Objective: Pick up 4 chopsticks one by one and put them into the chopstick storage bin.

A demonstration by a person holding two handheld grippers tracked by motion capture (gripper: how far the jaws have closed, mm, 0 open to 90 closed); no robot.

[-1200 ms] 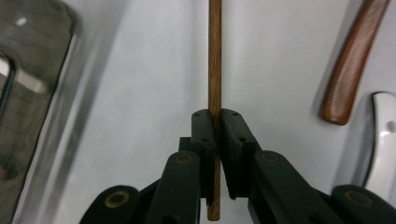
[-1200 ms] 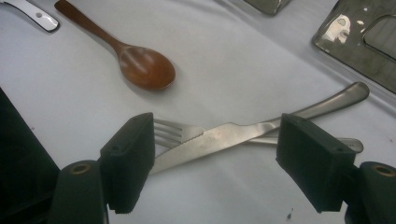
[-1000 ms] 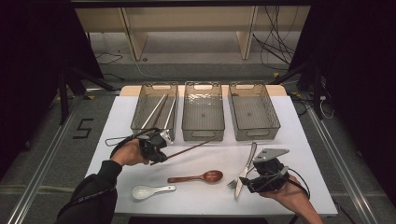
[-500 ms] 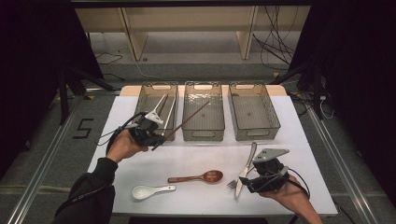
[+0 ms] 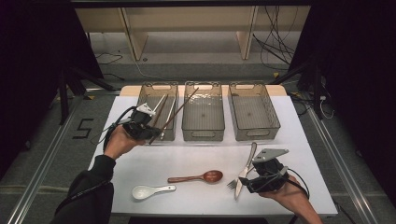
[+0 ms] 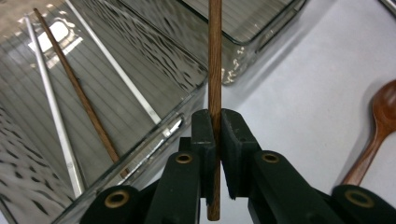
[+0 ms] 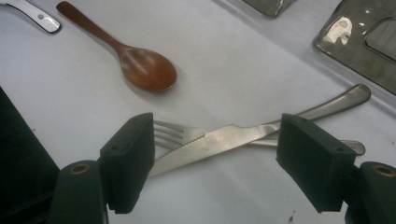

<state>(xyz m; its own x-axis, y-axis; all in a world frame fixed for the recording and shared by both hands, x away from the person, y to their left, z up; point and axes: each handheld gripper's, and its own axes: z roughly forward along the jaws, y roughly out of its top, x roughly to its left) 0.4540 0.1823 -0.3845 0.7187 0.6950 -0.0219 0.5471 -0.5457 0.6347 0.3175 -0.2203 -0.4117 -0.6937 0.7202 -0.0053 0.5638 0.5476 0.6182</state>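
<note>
My left gripper is shut on a brown wooden chopstick, held over the front edge of the left clear bin. The stick slants up and right across that bin toward the middle bin. Inside the left bin lie another wooden chopstick and metal chopsticks. My right gripper rests open near the front right of the table. A steel knife crossed over a fork lies between its jaws, untouched.
A wooden spoon and a white ceramic spoon lie on the white table near the front. A third clear bin stands at the right of the row. Dark floor and cables surround the table.
My left gripper has carried the wooden chopstick up and away from the table's middle to the front of the left bin. The right gripper has stayed put.
</note>
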